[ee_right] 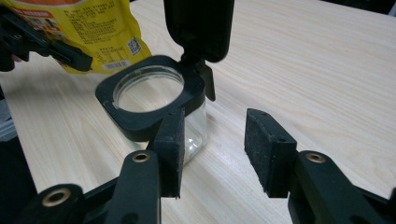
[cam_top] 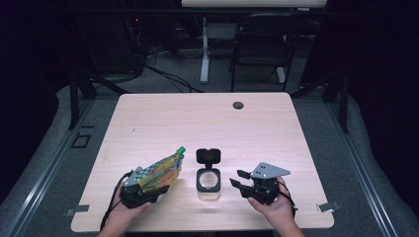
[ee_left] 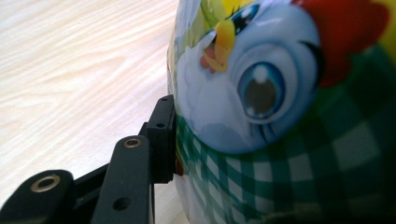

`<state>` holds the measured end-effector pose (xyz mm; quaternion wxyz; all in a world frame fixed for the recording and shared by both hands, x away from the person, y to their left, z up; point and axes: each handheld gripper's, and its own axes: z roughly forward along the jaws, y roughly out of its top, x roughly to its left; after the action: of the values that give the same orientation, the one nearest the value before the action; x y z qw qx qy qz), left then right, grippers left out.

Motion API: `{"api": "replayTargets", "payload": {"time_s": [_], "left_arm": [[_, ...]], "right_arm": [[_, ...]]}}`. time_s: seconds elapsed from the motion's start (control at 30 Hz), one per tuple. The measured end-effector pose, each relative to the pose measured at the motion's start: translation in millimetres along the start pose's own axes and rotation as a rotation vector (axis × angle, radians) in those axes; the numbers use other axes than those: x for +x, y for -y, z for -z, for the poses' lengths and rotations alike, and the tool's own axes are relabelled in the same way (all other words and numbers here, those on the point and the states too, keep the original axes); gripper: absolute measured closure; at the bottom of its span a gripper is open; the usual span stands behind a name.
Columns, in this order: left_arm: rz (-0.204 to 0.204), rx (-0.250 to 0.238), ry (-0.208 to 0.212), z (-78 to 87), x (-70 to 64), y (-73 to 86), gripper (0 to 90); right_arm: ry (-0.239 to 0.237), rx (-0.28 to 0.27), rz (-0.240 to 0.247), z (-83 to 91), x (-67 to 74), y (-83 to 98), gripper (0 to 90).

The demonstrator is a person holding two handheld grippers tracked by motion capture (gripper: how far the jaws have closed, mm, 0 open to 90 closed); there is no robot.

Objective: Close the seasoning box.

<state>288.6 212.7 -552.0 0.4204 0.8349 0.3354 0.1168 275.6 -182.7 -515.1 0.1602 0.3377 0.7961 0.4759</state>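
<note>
— Where was your pouch [cam_top: 160, 173]?
— Clamped in your left gripper [cam_top: 148, 190], tilted beside the open jar [cam_top: 208, 180] — your right gripper [cam_top: 238, 179] stood wide apart, holding nothing, near the jar.

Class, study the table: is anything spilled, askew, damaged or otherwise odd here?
Nothing looks spilled or damaged. The glass jar stands upright with its black lid flipped open. The spouted pouch is tilted, but the left gripper holds it that way. The right gripper is open beside the jar.
</note>
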Motion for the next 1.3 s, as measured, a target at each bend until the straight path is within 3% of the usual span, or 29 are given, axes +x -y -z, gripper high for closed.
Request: {"api": "replayTargets", "payload": {"time_s": [0.33,0.6,0.83,1.3], "left_arm": [[-0.043,0.027,-0.065,14.6,-1.0,-7.5,57.5],[-0.114,0.047,-0.130,27.6,-4.8,-18.6,57.5],[-0.185,0.063,-0.164,35.6,-9.6,-30.5,57.6],[-0.306,0.114,-0.247,35.4,-16.3,-45.1,57.6]], "right_arm": [[-0.015,0.009,0.040,4.4,2.5,-5.6,62.0],[-0.010,0.015,0.082,6.1,10.0,-4.9,61.7],[0.002,-0.006,0.091,8.2,13.3,-6.8,61.1],[0.010,-0.006,0.115,6.4,18.7,-6.2,61.2]]}}
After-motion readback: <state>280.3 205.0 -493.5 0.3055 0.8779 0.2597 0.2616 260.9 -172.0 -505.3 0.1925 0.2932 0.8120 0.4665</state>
